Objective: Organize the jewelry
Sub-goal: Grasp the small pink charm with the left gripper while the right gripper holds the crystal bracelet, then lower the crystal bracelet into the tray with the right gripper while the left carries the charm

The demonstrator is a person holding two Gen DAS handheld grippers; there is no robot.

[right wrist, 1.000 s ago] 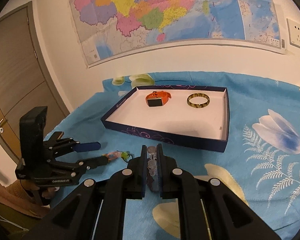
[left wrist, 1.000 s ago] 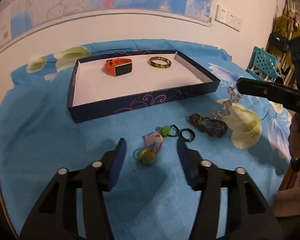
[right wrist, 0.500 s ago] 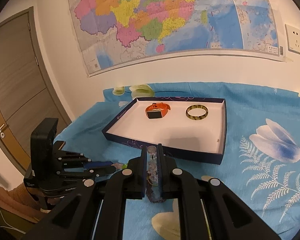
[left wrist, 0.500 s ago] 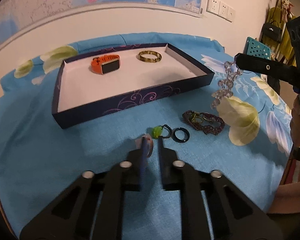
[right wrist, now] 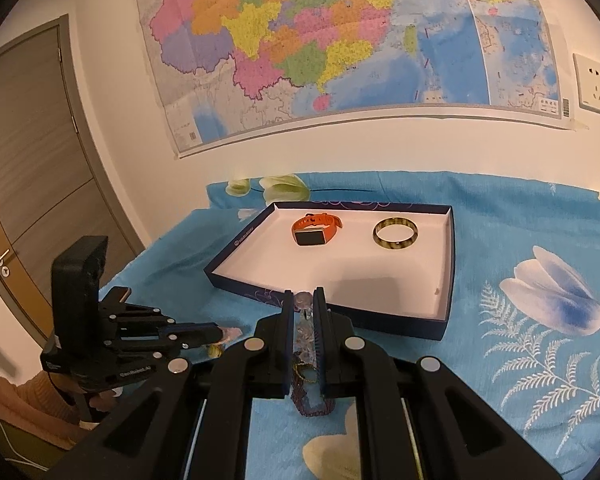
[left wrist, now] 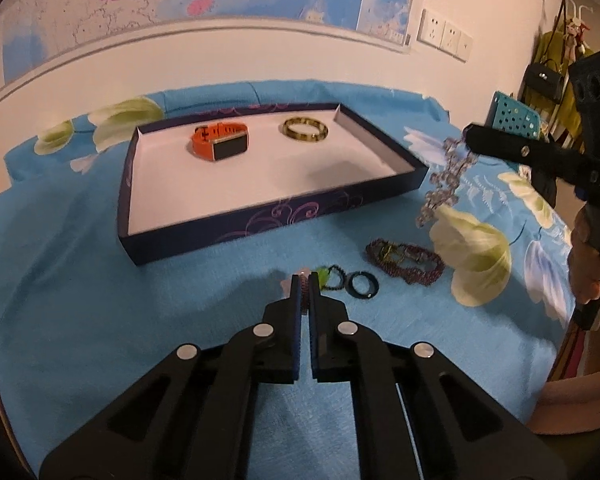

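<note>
A dark blue tray (left wrist: 260, 220) with a white floor holds an orange smartwatch (left wrist: 220, 145) and a yellow-green bangle (left wrist: 305, 129). My left gripper (left wrist: 305, 280) is shut on a pink hair tie with a small charm, lifted just above the blue cloth. My right gripper (right wrist: 303, 300) is shut on a clear crystal bead bracelet (left wrist: 444, 184), which dangles in the air right of the tray. On the cloth lie a green bead loop (left wrist: 328, 274), a black ring (left wrist: 363, 285) and a dark purple woven bracelet (left wrist: 404, 264).
The tray (right wrist: 448, 320), watch (right wrist: 314, 230) and bangle (right wrist: 395, 233) also show in the right wrist view. A flower-print blue cloth (left wrist: 80, 300) covers the table. A wall with a map stands behind. A teal chair (left wrist: 516, 114) and hanging bags are at the far right.
My left gripper closed on the pink hair tie and lifted it. My right gripper rose with the crystal bracelet and moved toward the tray.
</note>
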